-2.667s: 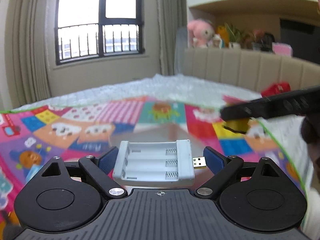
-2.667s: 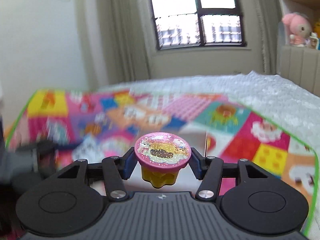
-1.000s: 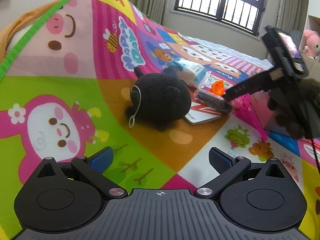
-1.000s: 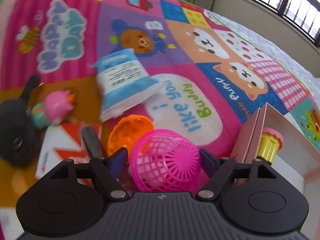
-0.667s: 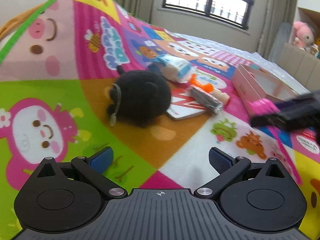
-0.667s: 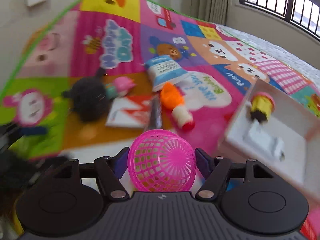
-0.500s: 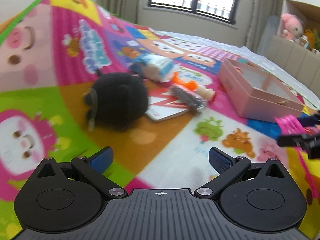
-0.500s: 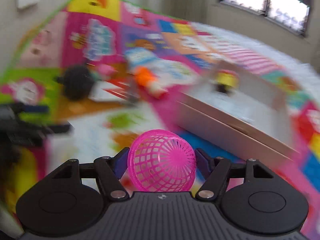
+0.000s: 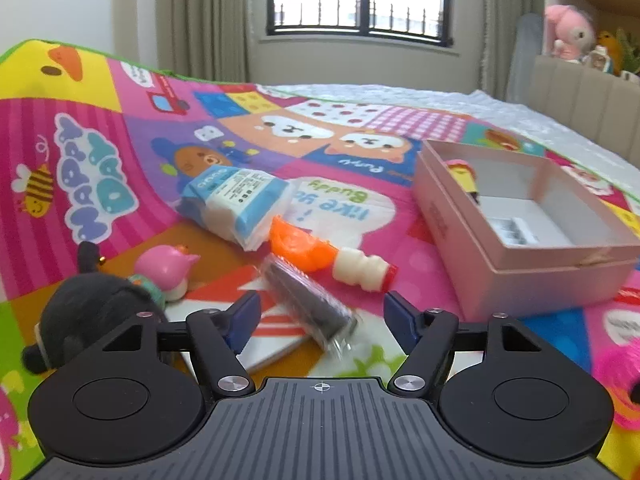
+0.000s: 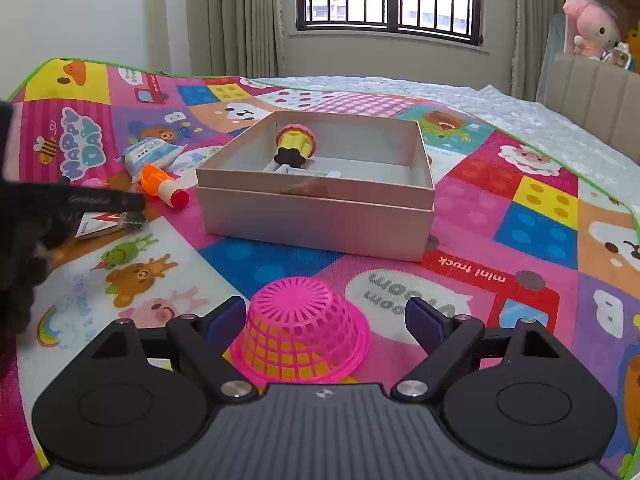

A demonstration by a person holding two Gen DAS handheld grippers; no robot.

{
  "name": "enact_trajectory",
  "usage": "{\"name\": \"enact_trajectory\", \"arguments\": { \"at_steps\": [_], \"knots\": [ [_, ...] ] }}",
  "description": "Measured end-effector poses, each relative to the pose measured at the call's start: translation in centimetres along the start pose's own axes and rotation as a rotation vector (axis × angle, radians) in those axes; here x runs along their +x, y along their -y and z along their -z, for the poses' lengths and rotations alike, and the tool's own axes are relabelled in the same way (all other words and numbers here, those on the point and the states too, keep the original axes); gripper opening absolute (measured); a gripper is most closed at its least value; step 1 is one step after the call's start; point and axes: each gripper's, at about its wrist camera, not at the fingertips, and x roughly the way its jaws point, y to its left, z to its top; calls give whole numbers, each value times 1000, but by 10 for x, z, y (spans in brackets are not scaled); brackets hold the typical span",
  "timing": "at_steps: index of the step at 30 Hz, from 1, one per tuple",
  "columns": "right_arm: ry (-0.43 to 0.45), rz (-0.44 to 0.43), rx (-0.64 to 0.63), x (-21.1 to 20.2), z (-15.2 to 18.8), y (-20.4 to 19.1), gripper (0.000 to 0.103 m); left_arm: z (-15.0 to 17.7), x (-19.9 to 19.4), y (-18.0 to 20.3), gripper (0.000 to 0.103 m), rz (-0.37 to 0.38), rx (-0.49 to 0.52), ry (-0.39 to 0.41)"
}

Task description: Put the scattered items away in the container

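The pink box (image 10: 320, 220) stands open on the play mat, with a yellow toy (image 10: 294, 146) and a white battery holder (image 9: 516, 230) inside. My right gripper (image 10: 326, 318) is in front of the box, its jaws opening. A pink mesh basket (image 10: 300, 332) sits upside down on the mat between them, clear of both pads. My left gripper (image 9: 322, 316) is low over the scattered pile with its jaws closing. A dark wrapped bar (image 9: 308, 304) lies slantwise between them, and neither pad presses on it.
Around the bar lie a white and red card (image 9: 272, 328), an orange and white toy (image 9: 320, 256), a blue and white packet (image 9: 236, 200), a pink figure (image 9: 164, 268) and a black plush (image 9: 92, 312). A padded headboard (image 10: 600, 96) with soft toys is at far right.
The right gripper carried the pink basket to the mat in front of the box and let it go upside down. The left gripper moved up to the dark bar and its jaws narrowed around it.
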Motion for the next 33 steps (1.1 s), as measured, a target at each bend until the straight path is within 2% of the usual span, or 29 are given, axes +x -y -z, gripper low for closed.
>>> {"name": "enact_trajectory", "arguments": {
  "at_steps": [3, 5, 9, 12, 15, 18, 21, 23, 25, 27, 28, 30, 33],
  "knots": [
    [9, 7, -12, 0, 5, -1, 89, 1, 14, -1, 58, -22, 1, -32],
    [10, 7, -17, 2, 7, -3, 89, 4, 15, -3, 44, -8, -4, -39],
    [11, 8, -18, 1, 11, -4, 89, 10, -1, 4, 36, 33, 64, -27],
    [11, 11, -24, 0, 12, -5, 89, 19, -25, 12, 32, 139, 97, -42],
    [15, 14, -35, -3, 15, -7, 90, 35, -57, 21, 32, 308, 125, -70],
    [8, 9, -32, -4, 17, -8, 90, 55, -78, 32, 39, 378, 166, -96],
    [-8, 1, -14, 0, 19, -10, 90, 68, -82, 37, 50, 336, 187, -109],
    [-8, -3, -14, 1, 22, -13, 91, 70, -83, 36, 68, 284, 179, -103],
    [-3, 2, -23, 1, 26, -15, 91, 67, -80, 32, 81, 256, 145, -105],
    [3, 8, -15, 0, 27, -15, 92, 62, -81, 31, 90, 291, 101, -102],
    [8, 11, -3, -1, 28, -13, 95, 60, -83, 31, 99, 312, 75, -93],
    [14, 17, 30, -3, 29, -8, 103, 58, -84, 32, 100, 337, 15, -69],
    [-6, 4, 73, -1, 32, -1, 103, 56, -78, 34, 103, 306, -61, -82]
  ]
}}
